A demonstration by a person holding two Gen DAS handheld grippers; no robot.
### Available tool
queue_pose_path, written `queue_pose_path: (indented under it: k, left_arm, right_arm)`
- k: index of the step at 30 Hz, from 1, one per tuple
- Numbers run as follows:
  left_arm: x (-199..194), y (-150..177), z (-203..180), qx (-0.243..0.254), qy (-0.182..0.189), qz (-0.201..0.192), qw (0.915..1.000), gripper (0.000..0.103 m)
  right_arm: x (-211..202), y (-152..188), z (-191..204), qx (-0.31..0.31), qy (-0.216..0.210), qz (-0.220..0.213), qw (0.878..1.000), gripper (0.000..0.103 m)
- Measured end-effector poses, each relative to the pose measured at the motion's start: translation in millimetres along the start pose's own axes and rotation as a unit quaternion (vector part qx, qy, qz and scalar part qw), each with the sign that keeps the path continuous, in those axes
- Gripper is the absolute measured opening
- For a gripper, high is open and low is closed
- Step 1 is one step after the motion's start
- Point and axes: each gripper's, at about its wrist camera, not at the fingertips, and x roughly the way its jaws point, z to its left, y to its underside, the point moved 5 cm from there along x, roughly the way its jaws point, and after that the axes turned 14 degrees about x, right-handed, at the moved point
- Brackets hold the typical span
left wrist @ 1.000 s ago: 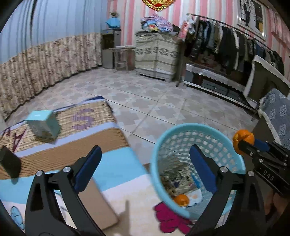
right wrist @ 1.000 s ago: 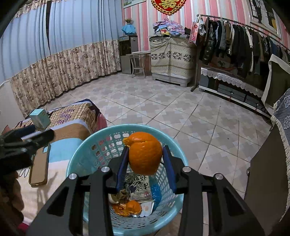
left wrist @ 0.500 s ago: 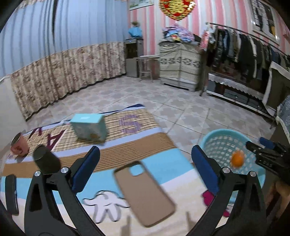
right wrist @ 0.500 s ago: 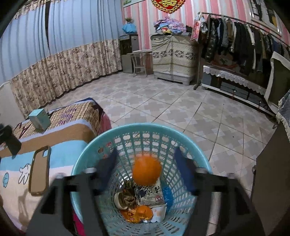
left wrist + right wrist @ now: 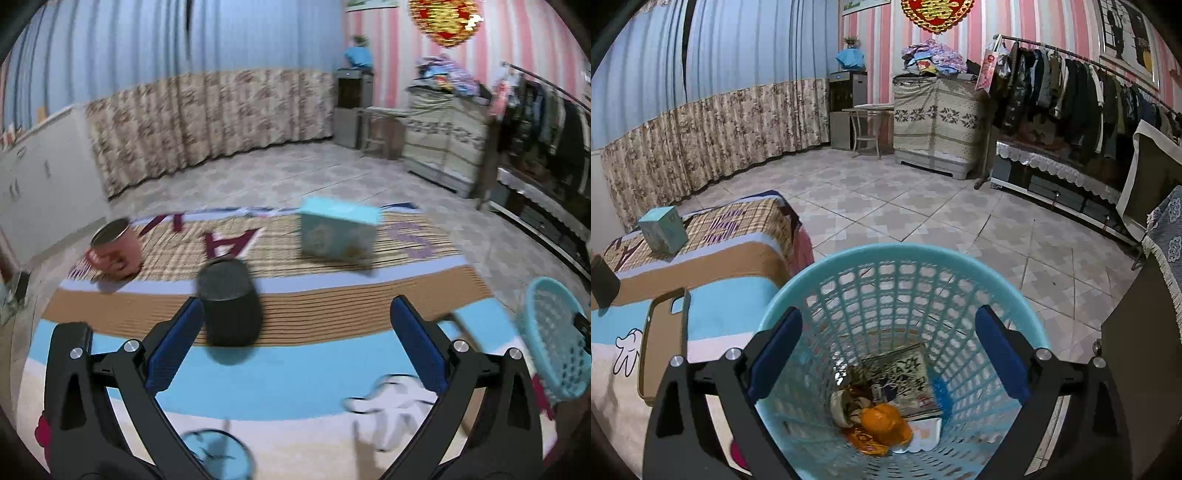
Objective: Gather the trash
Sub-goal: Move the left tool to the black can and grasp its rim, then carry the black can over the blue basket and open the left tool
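Two grippers appear, one per wrist view. The right gripper [image 5: 888, 354] hangs over the mouth of the light-blue basket [image 5: 827, 264], which stands on the tiled floor [image 5: 905, 218] just beside the bed's corner; its jaws have just been opening and now stand spread wide with nothing between them. At the basket's bottom lies the orange [image 5: 882, 424], among a printed paper packet [image 5: 905, 380] whose lettering is too small to read, a white scrap and other refuse.

The left gripper [image 5: 295, 350] points down over the bed cover [image 5: 332, 314], fingers likewise spread apart and empty. Its view is motion-blurred. On the cover, just beyond the left finger, stands a dark cylinder [image 5: 229, 302]; farther back are a pink mug [image 5: 114, 251] and a turquoise box [image 5: 338, 230]. Large woven letters on the cover read "A" [image 5: 231, 243] and "S" [image 5: 415, 238], both seen upside down or sideways. The basket shows at the right edge of this view, off the bed.

In the right wrist view a tan phone case [image 5: 663, 339] lies flat on the cover beside a cartoon white glove print [image 5: 628, 350]. A red-and-gold wall ornament [image 5: 936, 13] hangs above; its character is partly cut off.
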Motion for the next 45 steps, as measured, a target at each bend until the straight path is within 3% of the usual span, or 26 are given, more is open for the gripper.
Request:
queue_pose_path:
  k: [6,11,13,14,15,18,25,29,33,36,42,45]
  left_arm:
    - [66.2,20.4,40.2,-0.044,0.012,0.059,0.9972,0.097]
    - [99.9,22.7,45.4,-0.032,0.003,0.067,0.9973,0.096]
    - [107.0,20.6,45.4,-0.014,0.002,0.068,0.9976,0.082]
    - [109.7,19.6,45.8,-0.007,0.006,0.071,0.9974,0.066]
    - [110.3,18.9,47.0,-0.004,0.007,0.073,0.9973,0.062]
    - [101.7,13.4,55.9,-0.004,0.013,0.064,0.9979,0.062]
    - [34.0,-30.6,79.9,0.013,-0.015,0.009,0.9998,0.062]
    - [4.4,-47.5,74.5,0.012,-0.013,-0.005,0.9998,0.062]
    - [-15.4,-57.2,30.9,0.03,0.013,-0.016,0.9993,0.062]
    - [-25.4,-62.1,-31.9,0.053,0.063,-0.028,0.9962,0.062]
    - [-23.5,-55.2,-191.2,0.104,0.175,-0.025,0.9787,0.062]
    - [-22.9,-41.5,-271.6,0.133,0.223,-0.013,0.9657,0.062]
  right_arm:
    - [2.3,7.4,19.9,-0.016,-0.002,0.004,1.0,0.093]
    - [6.4,6.8,20.0,-0.016,0.003,0.007,1.0,0.093]
    - [8.8,7.4,18.8,-0.013,0.004,0.01,1.0,0.093]
    - [9.4,7.5,17.3,-0.011,0.003,0.011,1.0,0.093]
    - [10.2,7.9,16.2,-0.008,0.002,0.011,1.0,0.093]
    - [11.8,7.5,11.7,-0.001,-0.002,0.013,1.0,0.093]
    - [7.5,4.3,2.1,0.006,-0.006,0.008,1.0,0.093]
    - [3.8,-0.1,-9.2,0.019,-0.007,0.005,1.0,0.093]
    - [-5.2,-6.4,-19.4,0.013,-0.002,-0.003,1.0,0.093]
    - [-16.2,-12.2,-32.7,0.004,0.005,-0.009,1.0,0.093]
    - [-35.6,-15.7,-72.5,0.003,0.017,-0.004,1.0,0.093]
    - [-41.8,-16.0,-90.2,0.005,0.028,-0.006,1.0,0.093]
